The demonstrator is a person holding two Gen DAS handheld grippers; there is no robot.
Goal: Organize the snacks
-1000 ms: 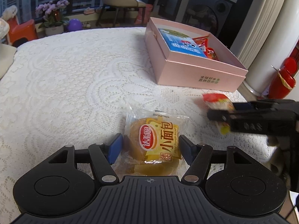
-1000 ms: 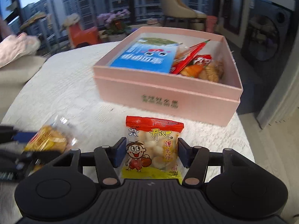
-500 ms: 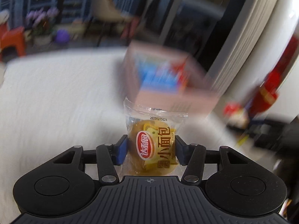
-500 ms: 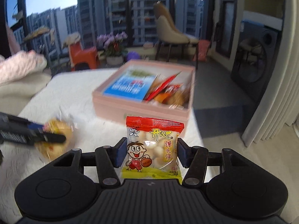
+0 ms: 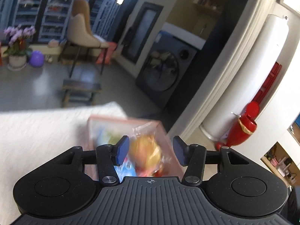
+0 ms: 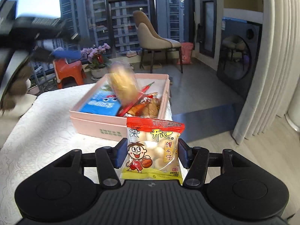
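"Pink cardboard box [image 6: 120, 123] on the far side of the white lace tablecloth [image 6: 37, 140]: can its green lettering be read?"

"No, it is too small. One blue packet with cartoon eyes [image 6: 101, 103] lies in its left half. The red wrappers to the right overlap, so I cannot count them."

"And the two grippers?"

"The right gripper [image 6: 151, 153] is clamped on one clear packet with a red top [image 6: 152, 150], which shows a cartoon boy with a basketball and reads '馒头仔'. It is held up on the near side of the box. The left gripper [image 5: 151, 150] has just been closing its jaws, yet the pads stand clear of the one clear-wrapped yellow bun [image 6: 123, 86]. The bun is blurred, in the air over the box."
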